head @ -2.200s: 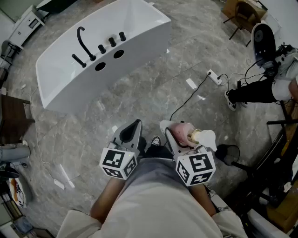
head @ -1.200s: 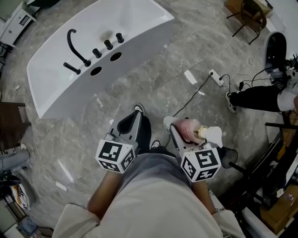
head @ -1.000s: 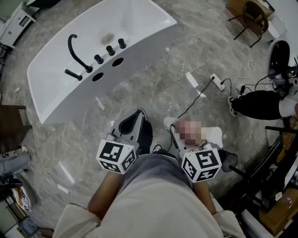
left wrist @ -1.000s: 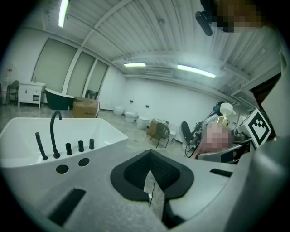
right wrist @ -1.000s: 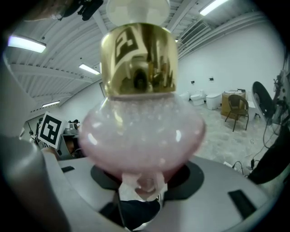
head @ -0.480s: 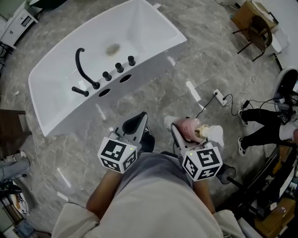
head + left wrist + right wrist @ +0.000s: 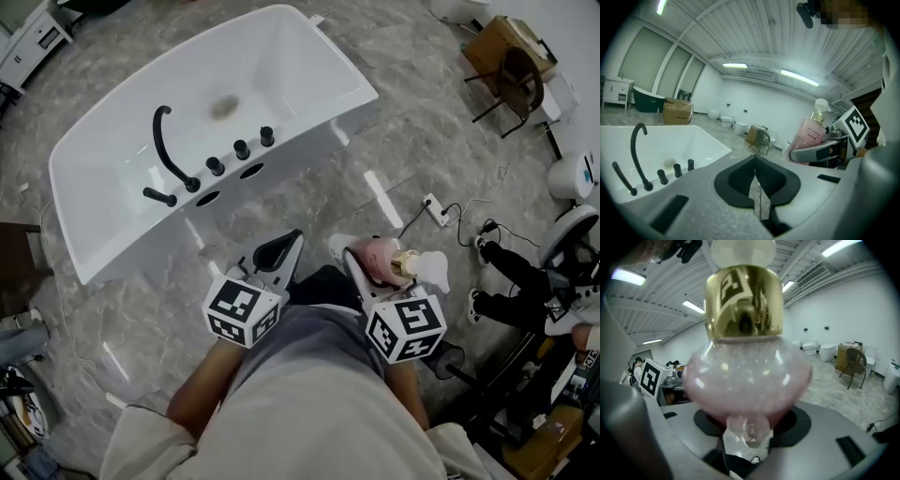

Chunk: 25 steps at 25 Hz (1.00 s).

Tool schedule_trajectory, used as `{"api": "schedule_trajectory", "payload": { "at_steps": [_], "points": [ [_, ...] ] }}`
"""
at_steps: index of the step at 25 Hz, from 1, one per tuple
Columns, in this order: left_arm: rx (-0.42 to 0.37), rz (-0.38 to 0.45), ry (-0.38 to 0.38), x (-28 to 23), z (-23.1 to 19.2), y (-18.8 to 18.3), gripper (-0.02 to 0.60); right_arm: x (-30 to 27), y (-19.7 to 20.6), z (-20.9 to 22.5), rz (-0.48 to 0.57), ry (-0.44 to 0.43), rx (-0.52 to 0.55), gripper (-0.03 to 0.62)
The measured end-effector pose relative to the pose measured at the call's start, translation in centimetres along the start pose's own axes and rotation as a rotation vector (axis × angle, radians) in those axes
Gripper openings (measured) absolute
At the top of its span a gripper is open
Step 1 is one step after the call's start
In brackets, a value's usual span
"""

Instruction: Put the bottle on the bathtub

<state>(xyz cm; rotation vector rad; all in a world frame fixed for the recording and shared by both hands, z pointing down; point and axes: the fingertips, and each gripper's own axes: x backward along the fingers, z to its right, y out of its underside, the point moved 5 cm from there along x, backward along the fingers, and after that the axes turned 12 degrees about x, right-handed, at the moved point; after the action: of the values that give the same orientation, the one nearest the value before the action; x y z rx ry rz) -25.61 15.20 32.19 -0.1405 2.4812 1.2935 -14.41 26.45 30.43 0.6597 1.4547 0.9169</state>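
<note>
Bathtub (image 7: 298,67) sits closer now; right gripper view shows right claw (image 7: 749,430) clamping bottle (image 7: 747,373).

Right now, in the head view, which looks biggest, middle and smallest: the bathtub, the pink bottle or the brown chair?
1. bathtub, by far.
2. pink bottle, helped by nearness to the camera.
3. brown chair, slightly smaller.

No word or number can be read anywhere; the bottle (image 7: 809,134) carries a few lines of dark print on its pink front, too small to make out; the left marker cube (image 7: 238,310) and the right marker cube (image 7: 405,328) bear only black-and-white square patterns.
</note>
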Motion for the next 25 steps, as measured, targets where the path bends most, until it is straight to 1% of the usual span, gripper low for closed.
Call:
{"api": "schedule_trajectory", "payload": {
  "at_steps": [3, 6, 9, 12, 15, 19, 25],
  "points": [
    [0.037, -0.016, 0.009, -0.5, -0.7, -0.1, 0.009, -0.9, -0.4, 0.6, -0.004, 0.002, -0.006, 0.219],
    [0.043, -0.027, -0.002, -1.0, -1.6, -0.3, 0.008, -1.9, -0.8, 1.2, -0.01, 0.0, -0.002, 0.219],
    [0.052, -0.01, -0.019, -1.6, -2.6, -1.3, 0.008, -3.0, -1.5, 2.3, -0.006, 0.001, 0.002, 0.219],
    [0.043, -0.002, -0.03, -2.7, -3.3, -2.4, 0.009, -4.5, -2.3, 3.8, -0.002, -0.001, 0.004, 0.219],
    [0.039, 0.01, -0.046, -4.1, -4.1, -3.8, 0.008, -6.2, -3.3, 5.5, 0.007, -0.009, 0.012, 0.219],
    [0.039, 0.061, -0.062, -6.3, -4.7, -6.2, 0.009, -8.4, -5.1, 8.0, 0.026, -0.03, 0.026, 0.219],
    [0.025, 0.061, -0.076, -10.8, -6.6, -9.7, 0.009, -12.9, -7.8, 11.7, 0.037, -0.065, 0.043, 0.219]
  ]
}}
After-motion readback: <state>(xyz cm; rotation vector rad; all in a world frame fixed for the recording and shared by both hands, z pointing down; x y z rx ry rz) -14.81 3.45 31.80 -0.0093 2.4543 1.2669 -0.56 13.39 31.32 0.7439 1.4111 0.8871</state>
